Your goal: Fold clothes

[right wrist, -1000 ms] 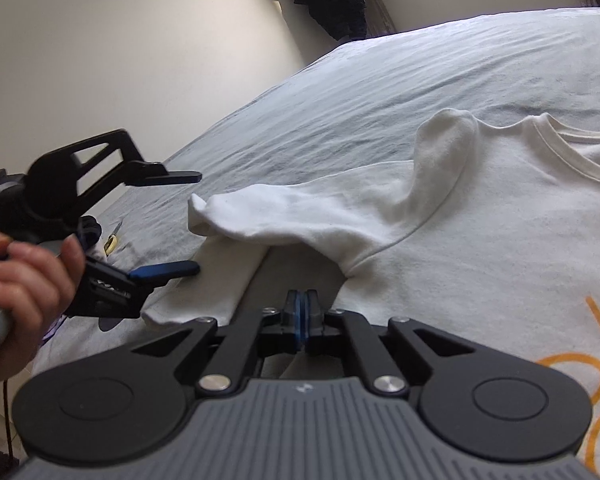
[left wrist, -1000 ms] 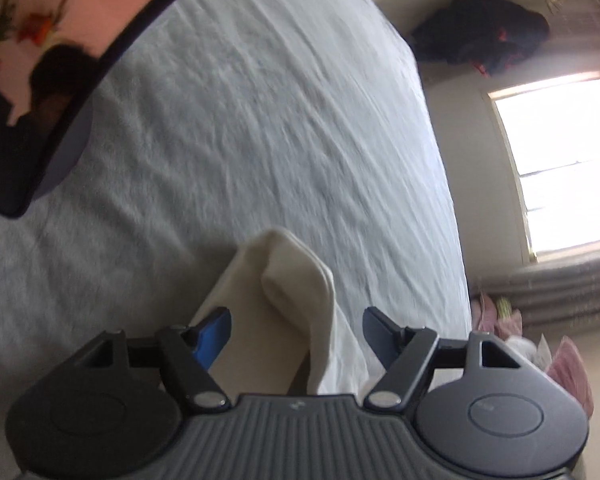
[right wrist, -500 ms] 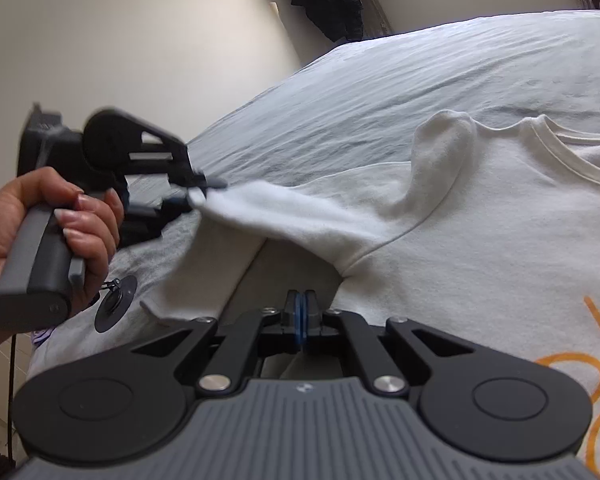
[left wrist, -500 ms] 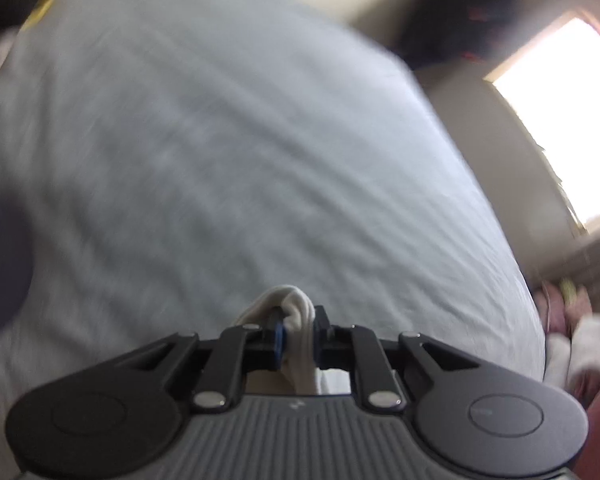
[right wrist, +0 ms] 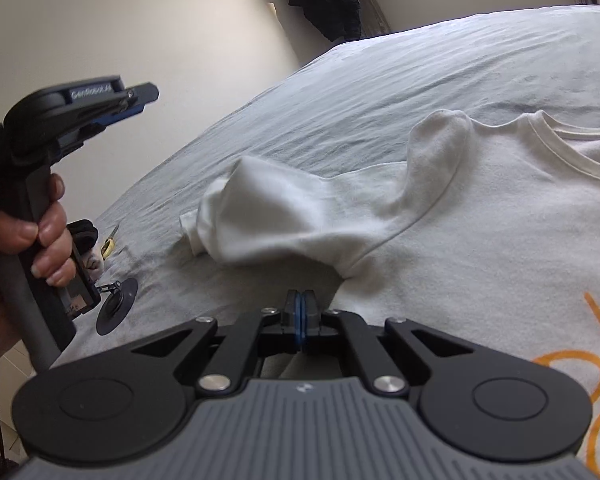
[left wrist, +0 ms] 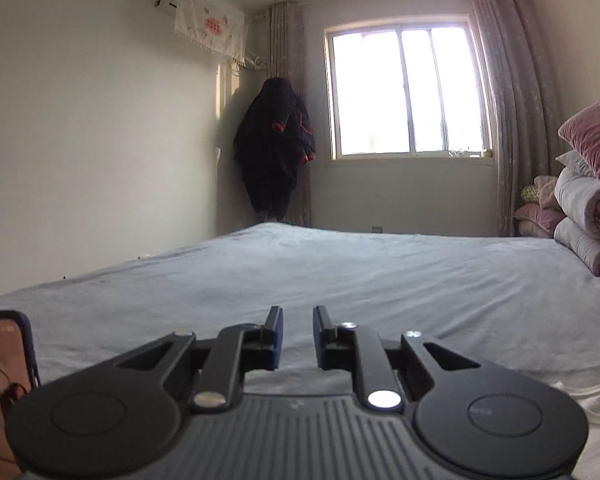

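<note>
We are folding a white T-shirt [right wrist: 480, 248] that lies flat on the grey bed sheet [right wrist: 380, 92], and we tell every place from that shirt. Our right gripper [right wrist: 300, 312] sits low at the shirt's near edge, just under the armpit, with its two fingers pressed tight together. We cannot see if any cloth is caught in them. We think it waits there to keep the shirt from sliding. The sleeve [right wrist: 268, 216] sticks out to the left of the shirt's body in a puffy lump, touching no gripper, so it is not folded in yet. Our left gripper [right wrist: 140, 98] is up in the air, well to the left of the sleeve, held in our hand [right wrist: 24, 240]. Its fingers are a little apart and opening, with nothing between them. It points across the bed toward the window [left wrist: 408, 88]. We think it needs to come down and grab the sleeve.
</note>
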The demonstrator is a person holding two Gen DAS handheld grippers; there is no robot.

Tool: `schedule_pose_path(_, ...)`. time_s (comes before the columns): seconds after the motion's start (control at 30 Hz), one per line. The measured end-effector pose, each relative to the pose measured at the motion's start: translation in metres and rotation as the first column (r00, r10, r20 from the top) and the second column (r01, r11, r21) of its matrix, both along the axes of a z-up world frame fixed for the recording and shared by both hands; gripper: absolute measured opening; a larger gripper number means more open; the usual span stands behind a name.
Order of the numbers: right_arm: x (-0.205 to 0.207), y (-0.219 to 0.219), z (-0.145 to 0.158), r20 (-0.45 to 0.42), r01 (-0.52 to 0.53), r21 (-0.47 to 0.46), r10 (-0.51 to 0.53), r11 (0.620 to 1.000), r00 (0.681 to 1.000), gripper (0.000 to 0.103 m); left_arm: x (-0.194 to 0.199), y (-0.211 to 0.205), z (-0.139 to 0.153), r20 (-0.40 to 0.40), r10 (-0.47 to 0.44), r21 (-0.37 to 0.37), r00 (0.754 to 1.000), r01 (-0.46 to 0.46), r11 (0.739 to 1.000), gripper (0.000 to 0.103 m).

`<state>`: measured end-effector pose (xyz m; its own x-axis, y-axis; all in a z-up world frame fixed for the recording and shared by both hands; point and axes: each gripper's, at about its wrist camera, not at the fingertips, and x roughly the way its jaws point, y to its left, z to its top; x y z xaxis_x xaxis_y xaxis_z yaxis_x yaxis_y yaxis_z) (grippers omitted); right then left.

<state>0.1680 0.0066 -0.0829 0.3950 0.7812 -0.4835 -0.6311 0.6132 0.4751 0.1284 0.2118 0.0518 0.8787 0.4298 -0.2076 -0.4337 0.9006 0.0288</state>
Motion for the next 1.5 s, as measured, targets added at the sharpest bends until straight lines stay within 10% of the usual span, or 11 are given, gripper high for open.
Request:
schedule_pose_path(0.13,0.001,-0.001,0.0,-0.001,0.0,0.001,0.0,1.0,1.0,0.0,-0.002,0.028,0.001,-0.07,-0.025,-0.271,0.997,0.005,0.963,0.053)
schedule_pose_path(0.33,0.001,-0.001,0.0,-0.003,-0.001,0.003,0.001,1.0,1.0,0.0,0.03,0.064,-0.021,-0.235,0.071,-0.471,0.969,-0.177,0.864,0.055)
schedule_pose_path(0.57,0.0,-0.002,0.0,-0.005,0.0,0.004,0.0,1.0,1.0,0.0,0.072,0.087,-0.052,-0.418,0.119,-0.508,0.901,-0.34,0.791,0.049)
schedule_pose_path(0.7,0.0,-0.003,0.0,-0.007,-0.001,0.005,0.001,1.0,1.0,0.0,0.085,0.102,-0.065,-0.453,0.1,-0.588,0.886,-0.381,0.714,0.008)
schedule_pose_path(0.93,0.001,-0.003,-0.001,-0.011,-0.001,0.009,0.001,1.0,1.0,0.0,0.048,0.069,-0.019,-0.118,0.126,-0.454,0.985,-0.167,0.875,0.005)
schedule_pose_path(1.1,0.002,-0.004,-0.001,-0.013,0.0,0.011,0.0,1.0,1.0,0.0,0.011,0.038,-0.008,0.048,0.157,-0.243,0.986,-0.141,0.96,0.005)
schedule_pose_path(1.3,0.002,-0.005,-0.001,-0.014,-0.001,0.012,0.001,1.0,1.0,0.0,0.022,0.019,-0.045,-0.212,0.346,0.009,0.914,-0.352,0.936,0.012)
schedule_pose_path(1.5,0.002,-0.005,-0.001,-0.018,-0.002,0.014,0.003,1.0,1.0,0.0,0.024,0.034,-0.068,-0.361,0.372,-0.116,0.855,-0.437,0.892,0.039)
